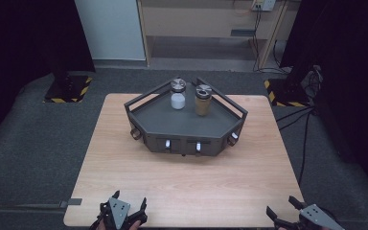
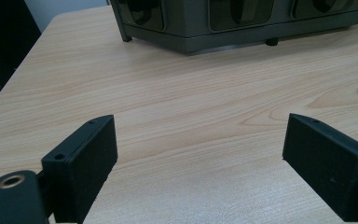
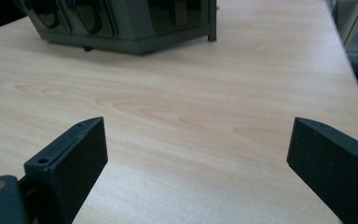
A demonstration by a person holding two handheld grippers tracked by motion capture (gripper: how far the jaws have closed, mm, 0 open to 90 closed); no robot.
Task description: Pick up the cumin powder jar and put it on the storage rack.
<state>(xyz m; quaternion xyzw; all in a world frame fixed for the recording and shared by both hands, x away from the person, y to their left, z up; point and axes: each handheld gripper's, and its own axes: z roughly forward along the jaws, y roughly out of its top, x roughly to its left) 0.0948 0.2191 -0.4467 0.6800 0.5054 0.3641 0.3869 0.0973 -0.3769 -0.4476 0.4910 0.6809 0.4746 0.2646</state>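
Resting at the near edge of the desk (image 1: 139,167), both tongs, left (image 1: 127,205) and right (image 1: 281,207), gape empty, well apart from the rack (image 1: 172,127) bearing a white jar (image 1: 178,94) and a brown jar (image 1: 202,101), likely rigid, slick, breakable, best gripped mid-body.

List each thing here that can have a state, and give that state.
left gripper: open, empty, at the table's near edge.
right gripper: open, empty, at the near right corner.
white jar: upright, lidded, on the rack.
brown jar: upright, lidded, on the rack.
corner rack: standing on the table.
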